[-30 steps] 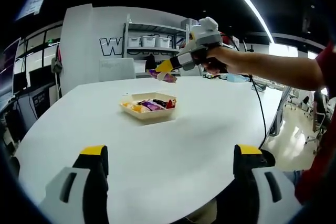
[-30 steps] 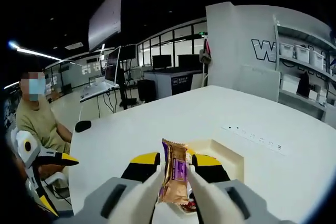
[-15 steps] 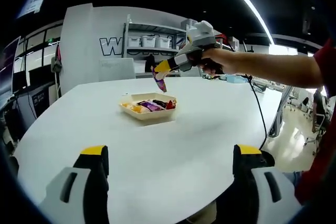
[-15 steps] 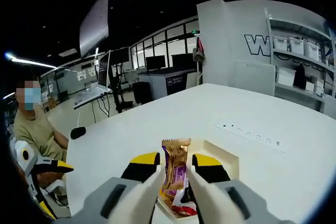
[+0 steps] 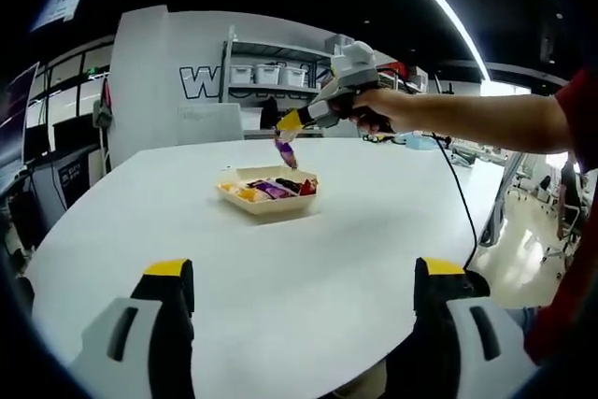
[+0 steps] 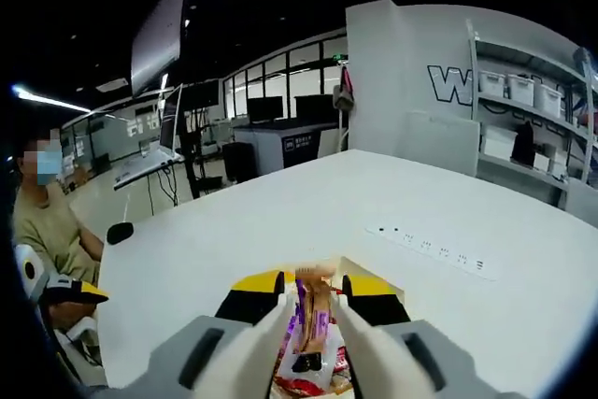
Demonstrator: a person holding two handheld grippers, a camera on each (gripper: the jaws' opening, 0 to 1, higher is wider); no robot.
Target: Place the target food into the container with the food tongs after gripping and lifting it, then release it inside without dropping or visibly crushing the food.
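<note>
You've got the purple-and-gold foil-wrapped snack bar (image 6: 313,320) pinched between the right gripper (image 6: 311,292) jaws, dangling just above the shallow square beige paper tray (image 5: 266,203) — in the left gripper view the wrapper (image 5: 284,149) hangs off the yellow tips of that gripper (image 5: 291,124), right over the tray's far side, not touching anything yet. My call: you're at the lowering step, release not yet done. Keep the squeeze as light as it is; the wrapper looks thin and the bar inside could crack w/ more pressure. Bring it down straight, get the bottom end resting on the contents or the tray floor, then spread the jaws slowly so it lays over rather than drops. Watch the near rim (image 6: 374,279) in the right gripper view; pkg sits close to it, so aim toward the tray's middle. Tray's already holding stuff: a purple wrapper (image 5: 272,190), orange-yellow pieces (image 5: 245,192) at the left end, sthg red (image 5: 306,188) at the right end, plus a dark item btwn them that's too small to make out. It's fairly full, so expect the bar to land on top. Left gripper (image 5: 304,277) idles low over the white round-edged table (image 5: 234,268), jaws spread wide, nothing in them, well apart from the tray.
</note>
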